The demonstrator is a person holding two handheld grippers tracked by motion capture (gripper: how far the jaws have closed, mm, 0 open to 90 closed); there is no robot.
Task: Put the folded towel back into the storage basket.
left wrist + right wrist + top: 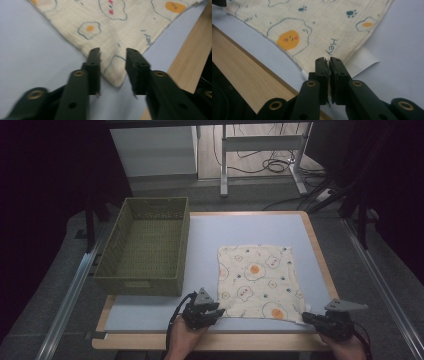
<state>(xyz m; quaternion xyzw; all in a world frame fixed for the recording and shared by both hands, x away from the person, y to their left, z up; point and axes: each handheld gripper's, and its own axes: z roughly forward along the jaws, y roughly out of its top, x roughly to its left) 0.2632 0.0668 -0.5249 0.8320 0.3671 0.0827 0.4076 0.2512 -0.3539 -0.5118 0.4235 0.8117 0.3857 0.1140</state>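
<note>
A cream cloth (257, 280) printed with fried eggs and paw marks lies spread flat on the blue table top (240, 227), toward the right. My left gripper (217, 311) rests at its near left corner. In the left gripper view the jaws (113, 53) stand apart with that cloth corner (112, 32) lying flat between them, untouched by the pads. My right gripper (306, 317) is at the near right corner. In the right gripper view its jaws (327, 60) are pressed together on the edge of the cloth (312, 25).
A green woven basket (137, 285), with nothing in it, stands on the table's left part. The wooden table edge (200, 340) runs along the front. A white tag (364, 60) pokes out from under the cloth corner. Desk legs and cables (260, 142) stand beyond the table.
</note>
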